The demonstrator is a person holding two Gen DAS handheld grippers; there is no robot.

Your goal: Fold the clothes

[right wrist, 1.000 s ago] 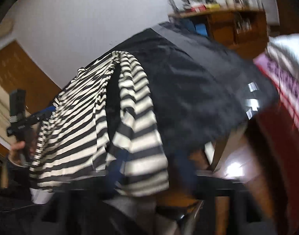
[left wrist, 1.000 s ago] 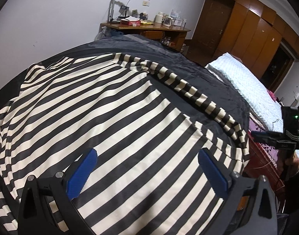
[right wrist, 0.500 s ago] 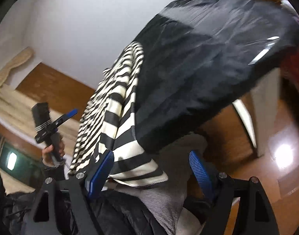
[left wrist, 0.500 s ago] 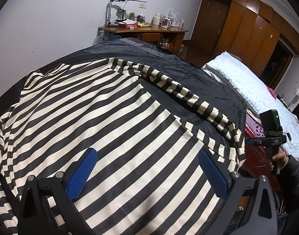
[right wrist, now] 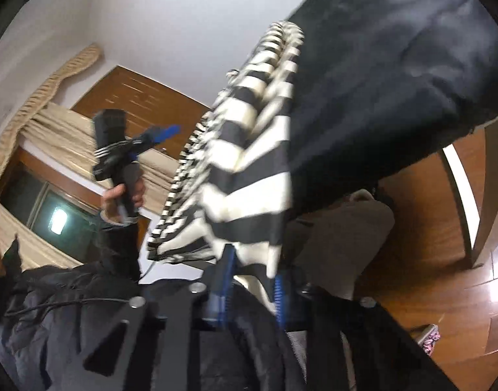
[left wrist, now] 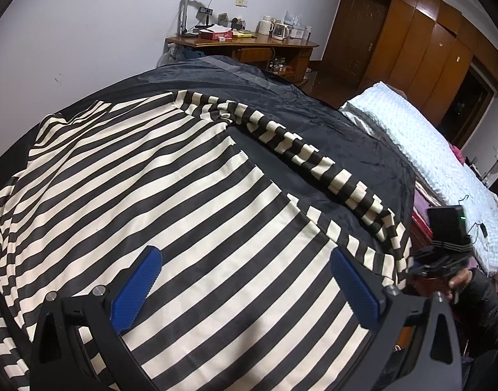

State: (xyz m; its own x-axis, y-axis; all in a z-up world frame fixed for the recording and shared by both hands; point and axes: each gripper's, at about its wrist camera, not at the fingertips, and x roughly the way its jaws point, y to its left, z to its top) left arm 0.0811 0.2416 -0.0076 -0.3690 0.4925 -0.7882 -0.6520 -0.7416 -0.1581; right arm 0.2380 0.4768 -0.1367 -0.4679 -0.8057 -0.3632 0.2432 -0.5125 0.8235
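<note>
A black-and-cream striped shirt [left wrist: 144, 195] lies spread on a table under a dark cloth [left wrist: 314, 123]; one sleeve [left wrist: 314, 159] runs along the right toward the near right corner. My left gripper [left wrist: 245, 286] hovers open and empty above the shirt's body. My right gripper [right wrist: 252, 280] is at the table's near right corner, below the edge, shut on the shirt's hanging hem [right wrist: 245, 195]. It also shows at the right of the left wrist view [left wrist: 441, 260]. The left gripper shows in the right wrist view [right wrist: 161, 132].
A wooden desk [left wrist: 242, 45] with a lamp, kettle and cups stands at the far wall. A bed with a white quilt [left wrist: 428, 150] lies to the right. Wooden wardrobes [left wrist: 412, 42] line the far right. The wooden floor [right wrist: 444, 293] shows below the table.
My right gripper has dropped to the near right corner and closed on the shirt's hanging hem; half a second ago it was open. My left gripper has barely moved.
</note>
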